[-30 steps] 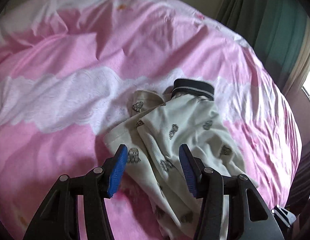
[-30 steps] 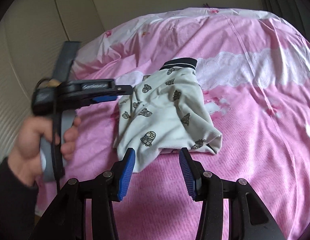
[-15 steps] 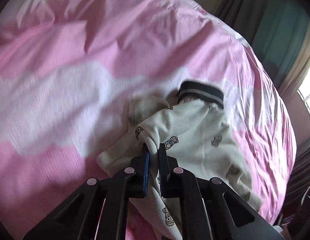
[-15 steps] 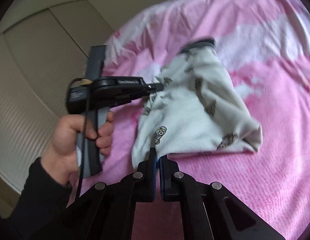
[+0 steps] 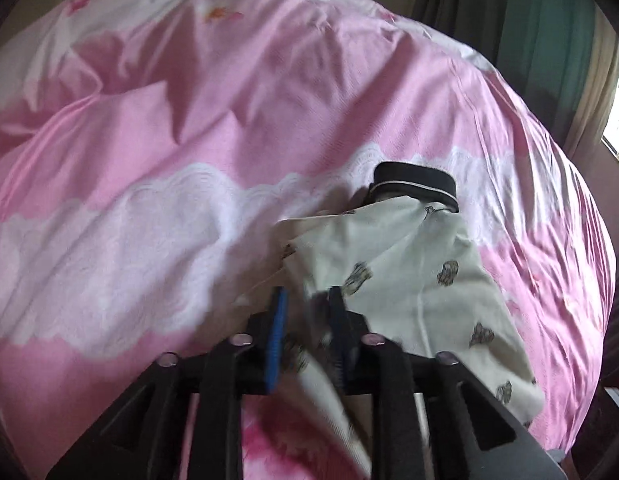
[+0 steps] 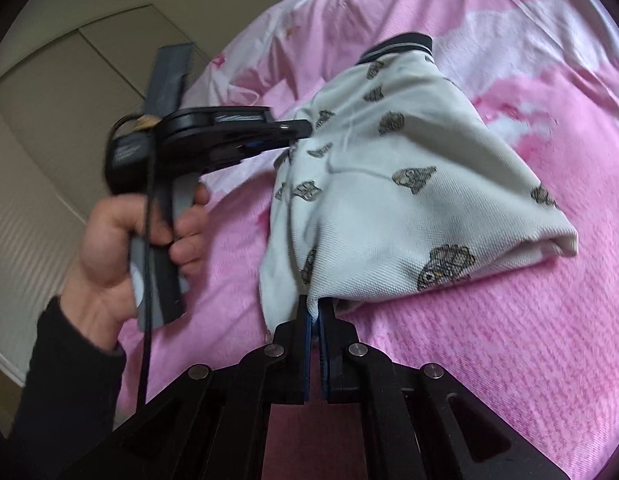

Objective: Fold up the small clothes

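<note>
A small cream polo shirt (image 6: 389,184) with grey printed figures and a dark striped collar (image 6: 397,46) lies partly folded on a pink bed. My right gripper (image 6: 314,312) is shut on the shirt's near hem and lifts it. My left gripper (image 5: 305,300) has its jaws a little apart, with a fold of the shirt (image 5: 409,272) lying between them; the view is blurred. In the right wrist view the left gripper (image 6: 297,130) sits at the shirt's left edge, held by a hand (image 6: 121,240).
The pink and white duvet (image 5: 189,140) covers the whole bed and is creased. Green curtains (image 5: 549,20) and a window stand at the far right. A beige wardrobe (image 6: 49,100) stands behind the left hand.
Both grippers closed on the shirt's edge half a second ago. Since then the left jaws have parted slightly and the right gripper has lifted the hem higher.
</note>
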Motion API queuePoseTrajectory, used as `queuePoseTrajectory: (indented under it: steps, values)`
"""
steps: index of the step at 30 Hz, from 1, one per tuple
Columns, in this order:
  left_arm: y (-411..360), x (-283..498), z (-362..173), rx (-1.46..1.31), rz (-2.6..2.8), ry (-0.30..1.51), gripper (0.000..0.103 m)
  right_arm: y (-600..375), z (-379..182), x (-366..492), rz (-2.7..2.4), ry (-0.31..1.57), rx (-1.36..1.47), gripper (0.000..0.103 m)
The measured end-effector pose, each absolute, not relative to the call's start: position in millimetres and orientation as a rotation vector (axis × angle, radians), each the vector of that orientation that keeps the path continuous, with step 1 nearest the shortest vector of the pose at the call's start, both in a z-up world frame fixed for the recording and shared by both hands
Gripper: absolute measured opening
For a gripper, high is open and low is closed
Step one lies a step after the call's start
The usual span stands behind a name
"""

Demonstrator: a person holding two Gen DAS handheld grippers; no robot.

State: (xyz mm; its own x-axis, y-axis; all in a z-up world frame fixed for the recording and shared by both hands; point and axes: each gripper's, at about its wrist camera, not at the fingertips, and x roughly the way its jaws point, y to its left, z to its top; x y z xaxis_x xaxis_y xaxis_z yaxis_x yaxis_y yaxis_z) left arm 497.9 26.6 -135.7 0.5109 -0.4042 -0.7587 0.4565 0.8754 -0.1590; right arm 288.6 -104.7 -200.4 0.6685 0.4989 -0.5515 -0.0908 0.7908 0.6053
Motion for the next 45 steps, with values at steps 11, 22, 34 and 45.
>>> queuePoseTrajectory:
  steps: [11,22,34,45]
  values:
    - [39.6,491.4,-155.2,-0.025,-0.577,0.992,0.045,-142.4,-175.7,250.7,0.236,0.692,0.521,0.045]
    - [31.0,513.9,-156.4,-0.14,-0.504,0.987,0.066,-161.0,-163.0,260.8,0.089,0.644,0.52,0.045]
    - [-5.6,518.8,-151.4,-0.03,-0.535,0.941,0.013,-166.6,-170.4,250.7,-0.034,0.696,0.371,0.045]
    - [-15.1,536.4,-133.0,-0.015,-0.524,0.93,0.013,-156.7,-170.0,285.2,-0.04,0.737,0.225,0.01]
